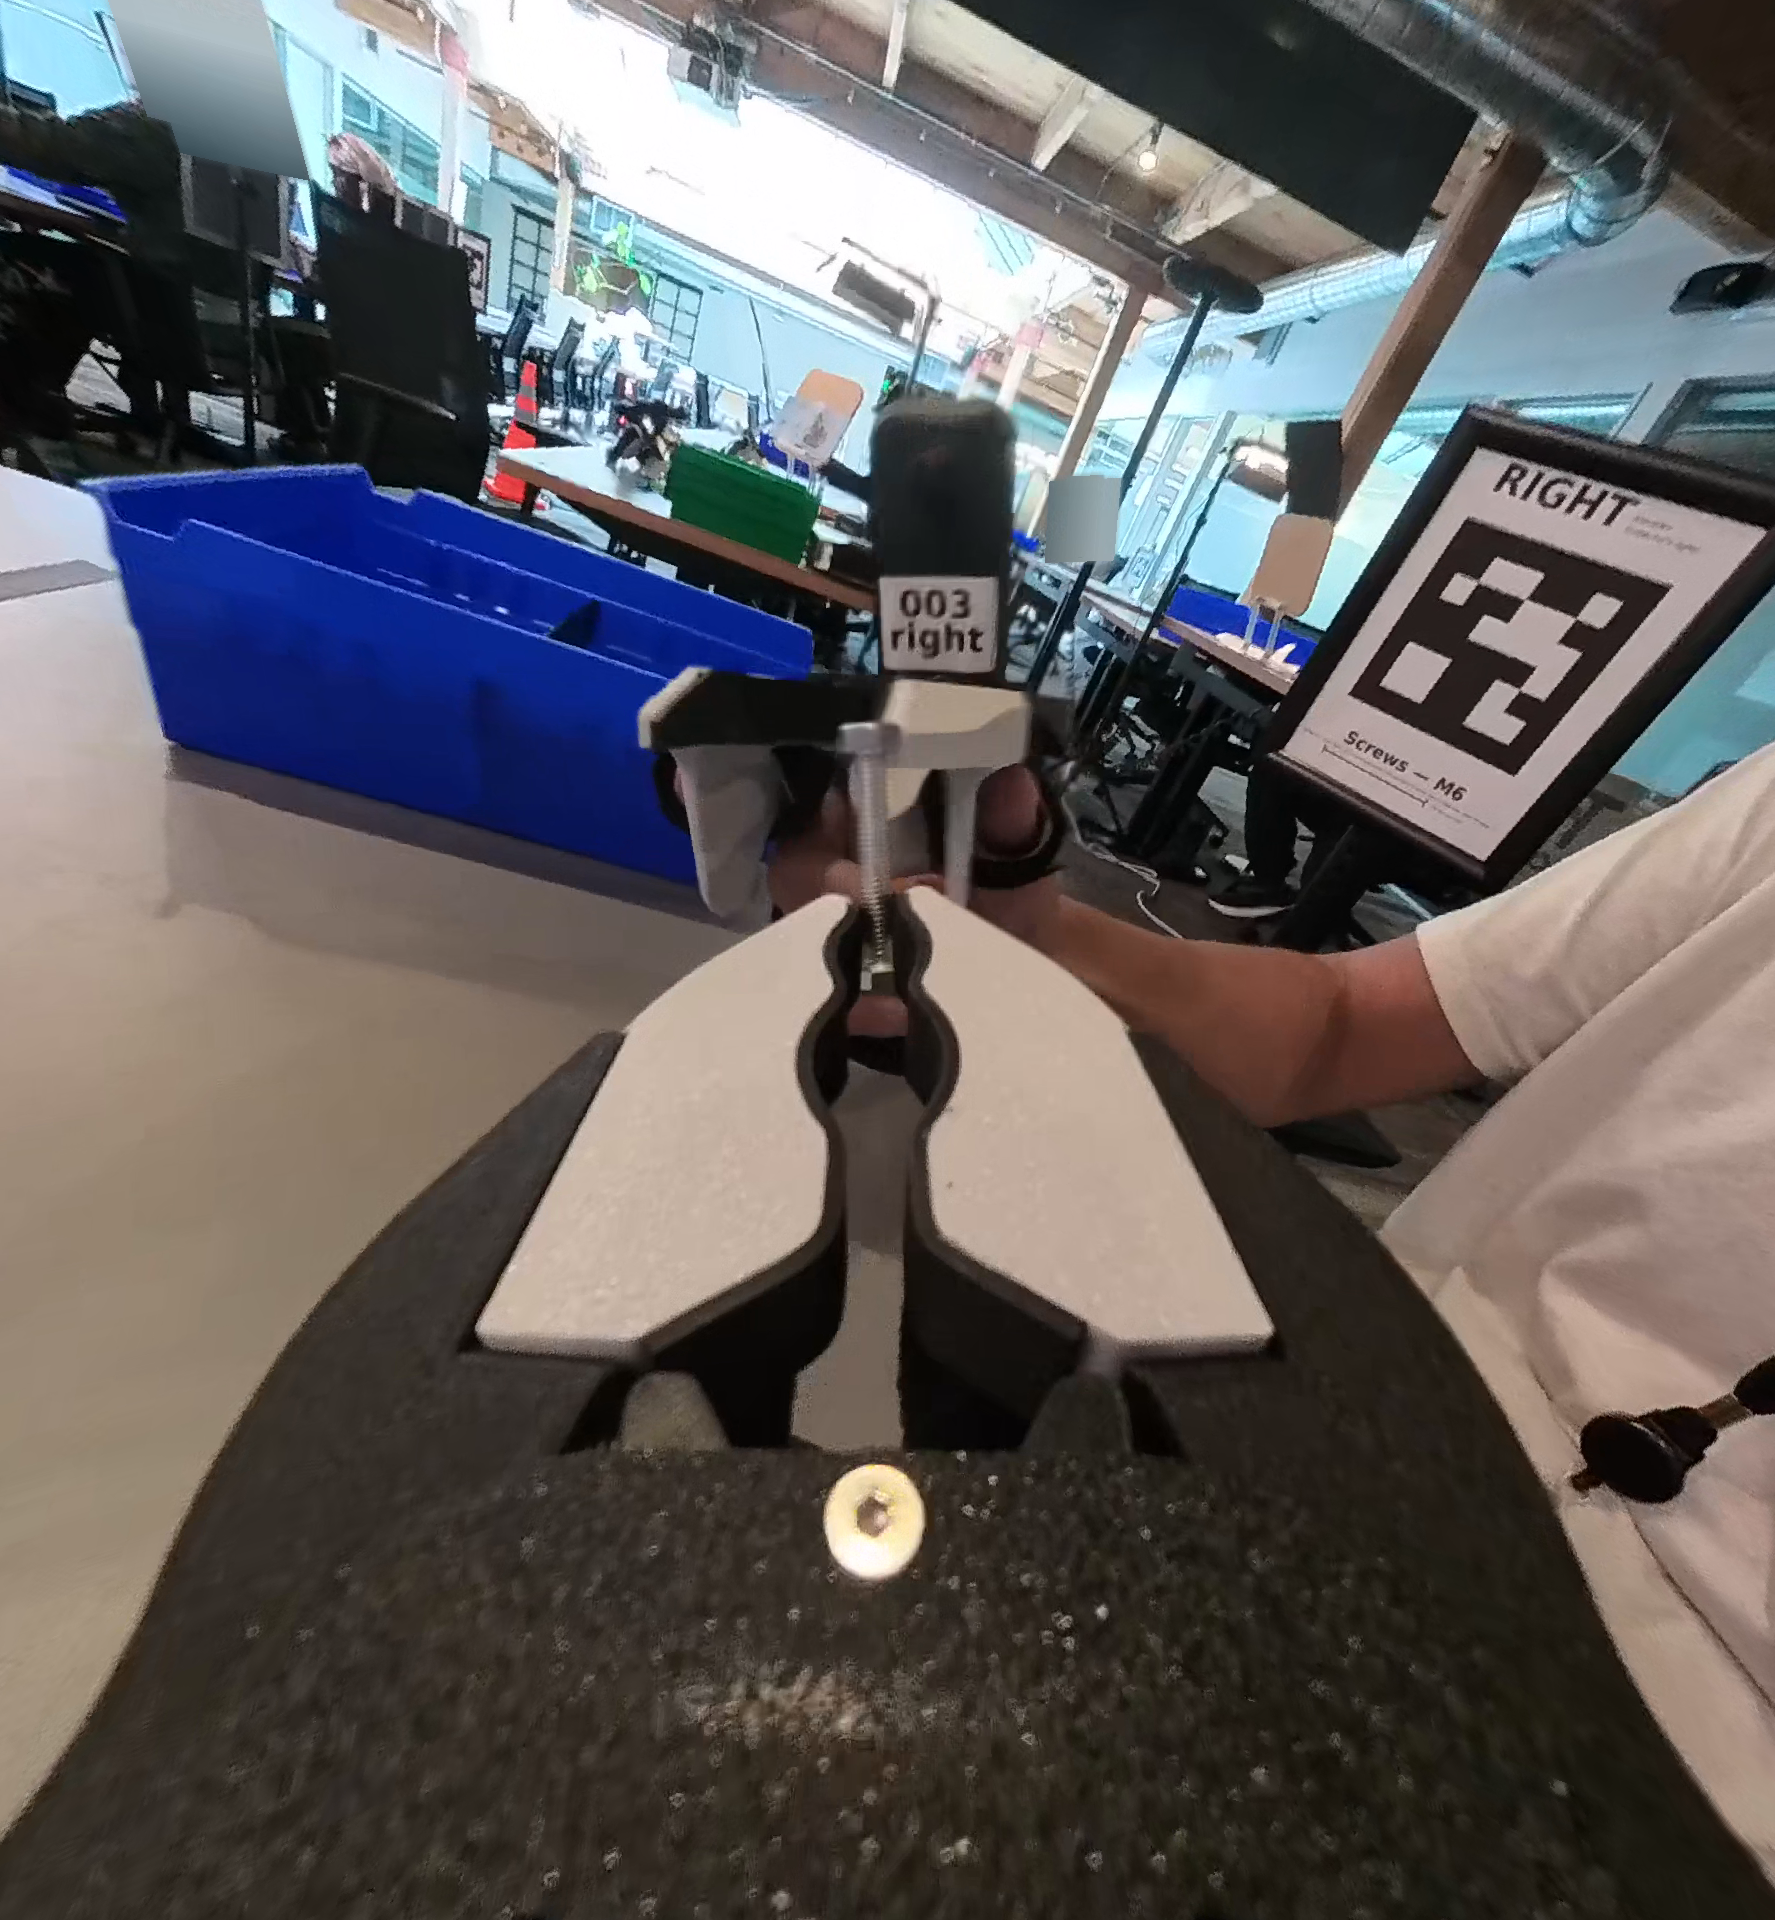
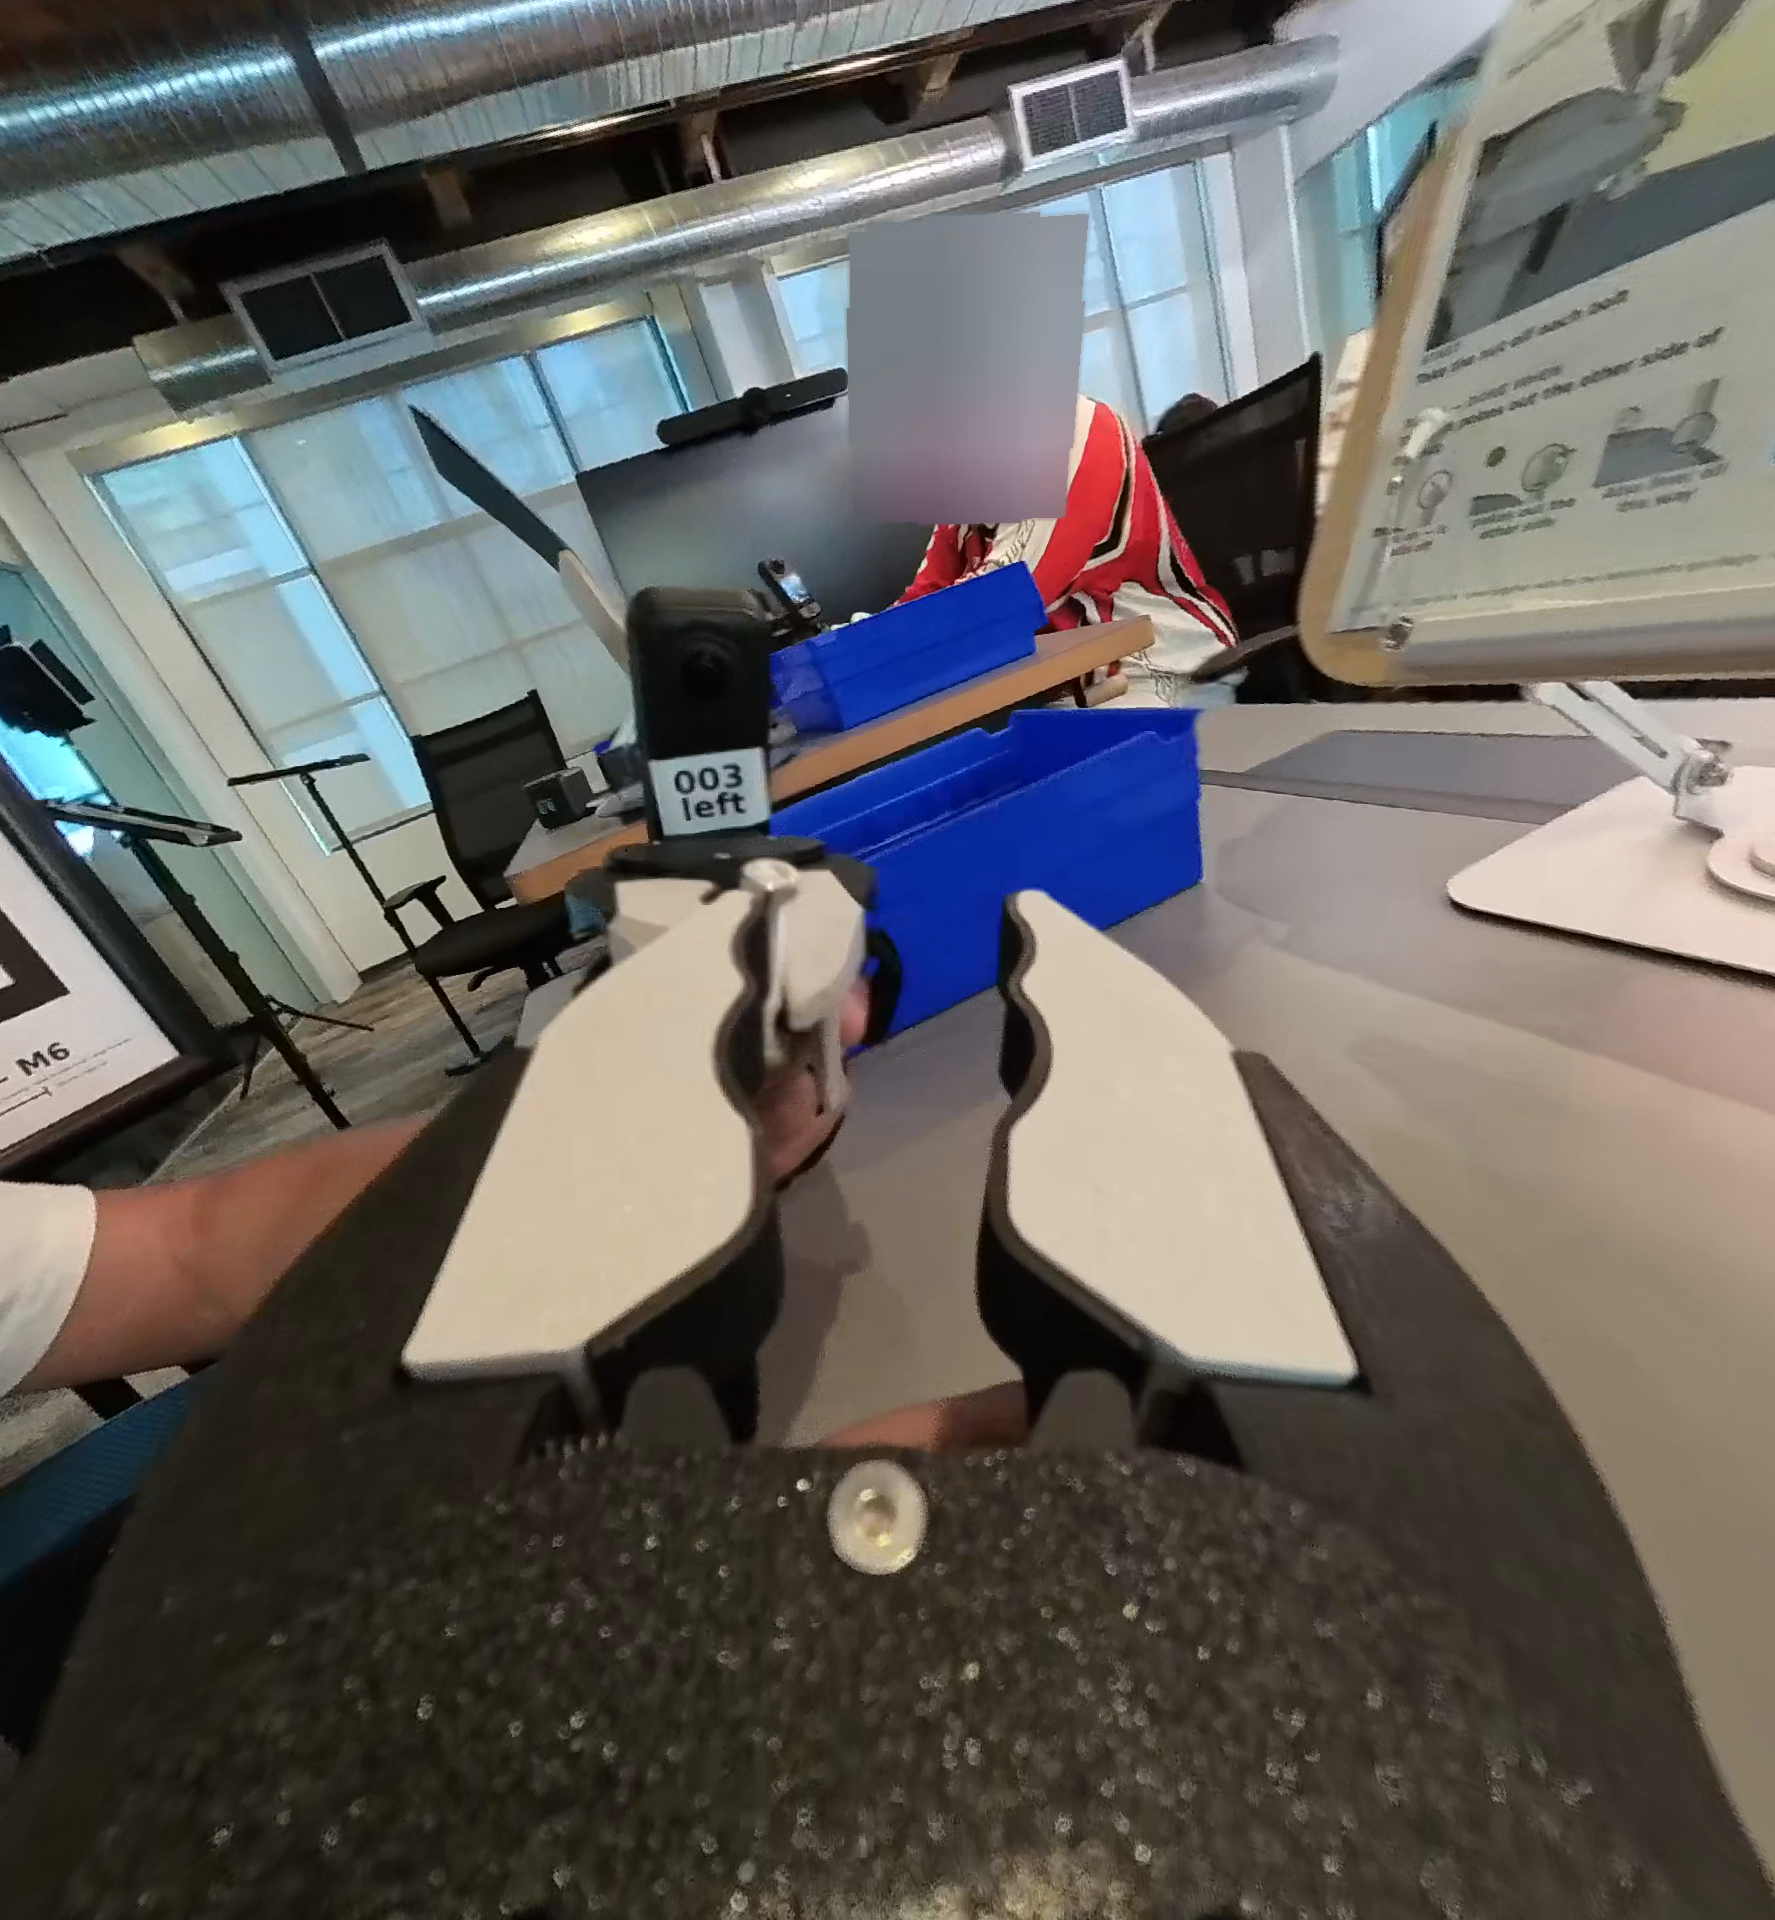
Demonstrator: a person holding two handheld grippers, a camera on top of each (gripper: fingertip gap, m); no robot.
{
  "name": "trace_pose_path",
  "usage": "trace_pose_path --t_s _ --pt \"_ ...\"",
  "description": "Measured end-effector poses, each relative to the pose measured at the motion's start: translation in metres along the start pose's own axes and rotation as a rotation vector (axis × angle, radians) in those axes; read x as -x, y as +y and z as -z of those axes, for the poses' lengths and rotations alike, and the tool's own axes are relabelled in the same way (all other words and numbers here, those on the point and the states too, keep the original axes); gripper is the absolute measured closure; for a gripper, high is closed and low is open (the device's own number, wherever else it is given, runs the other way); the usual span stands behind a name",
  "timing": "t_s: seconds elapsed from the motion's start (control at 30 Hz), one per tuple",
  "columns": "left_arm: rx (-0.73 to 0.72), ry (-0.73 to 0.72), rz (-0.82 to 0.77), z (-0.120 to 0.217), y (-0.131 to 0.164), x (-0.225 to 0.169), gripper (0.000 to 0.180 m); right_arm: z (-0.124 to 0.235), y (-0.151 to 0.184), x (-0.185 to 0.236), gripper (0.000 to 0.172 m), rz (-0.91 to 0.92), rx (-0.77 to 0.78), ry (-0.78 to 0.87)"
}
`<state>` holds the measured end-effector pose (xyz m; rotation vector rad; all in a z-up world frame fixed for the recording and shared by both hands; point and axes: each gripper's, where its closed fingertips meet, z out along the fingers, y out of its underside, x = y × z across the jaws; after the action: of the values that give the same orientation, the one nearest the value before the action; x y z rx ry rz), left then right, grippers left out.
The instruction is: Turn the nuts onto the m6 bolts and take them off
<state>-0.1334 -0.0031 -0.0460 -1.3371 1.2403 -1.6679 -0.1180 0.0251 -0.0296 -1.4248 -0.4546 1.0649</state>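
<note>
Bearing small white labels, both cameras; left claw (image 1: 878,914) apparently pinching bolt (image 1: 870,831).

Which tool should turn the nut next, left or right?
Right, probably. The left tool is already clamped on the bolt with the nut at its lower end; the right tool stands open and empty just beside it, free to grip.

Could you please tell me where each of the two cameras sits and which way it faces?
Left wrist view: sits on the left tool, facing along its fingers clamped on a bolt, toward the right tool; a forearm shows.
Right wrist view: sits on the open right tool, facing the left tool; a forearm shows.
Shared: bolt, blue bin, grey table.
</note>
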Motion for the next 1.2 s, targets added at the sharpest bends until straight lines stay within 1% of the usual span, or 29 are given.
trace_pose_path --t_s 0.1,0.27,0.47,0.67,0.73,0.77,0.8,0.9,1.0,1.1,1.2 --pt "-0.008 -0.007 0.001 0.003 -0.002 0.001 0.176 0.005 -0.004 -0.006 0.131 -0.02 -0.019 0.009" --pt "0.03 -0.009 -0.008 -0.004 0.006 0.001 0.176 -0.009 0.001 0.016 0.13 0.031 0.016 -0.032" --pt "-0.019 0.004 0.002 0.004 -0.004 -0.001 0.176 0.005 -0.003 -0.006 0.132 -0.01 -0.013 0.017" --pt "0.028 -0.006 -0.009 -0.002 0.005 0.0 0.176 -0.008 -0.001 0.016 0.132 0.022 0.003 -0.033" --pt "0.021 0.003 -0.009 -0.002 0.004 -0.002 0.176 -0.007 0.0 0.011 0.132 0.02 0.007 -0.017" --pt "0.014 0.002 -0.007 -0.001 0.002 -0.002 0.176 -0.003 -0.001 0.006 0.13 0.014 0.002 -0.008" --pt "0.003 -0.002 -0.009 0.001 0.0 -0.002 0.176 0.0 -0.001 0.001 0.133 0.0 -0.001 0.001" --pt "-0.023 -0.005 -0.003 0.006 -0.005 -0.001 0.176 0.008 -0.001 -0.009 0.134 -0.015 -0.005 0.025" --pt "-0.017 -0.014 -0.006 0.006 -0.004 0.001 0.176 0.003 -0.002 0.005 0.134 -0.016 -0.008 -0.018" --pt "-0.004 -0.019 -0.01 0.004 -0.002 0.001 0.176 -0.004 -0.002 0.022 0.14 -0.036 -0.016 -0.084" --pt "-0.001 -0.023 -0.012 0.004 -0.001 0.002 0.176 -0.006 -0.001 0.023 0.144 -0.051 -0.02 -0.089"
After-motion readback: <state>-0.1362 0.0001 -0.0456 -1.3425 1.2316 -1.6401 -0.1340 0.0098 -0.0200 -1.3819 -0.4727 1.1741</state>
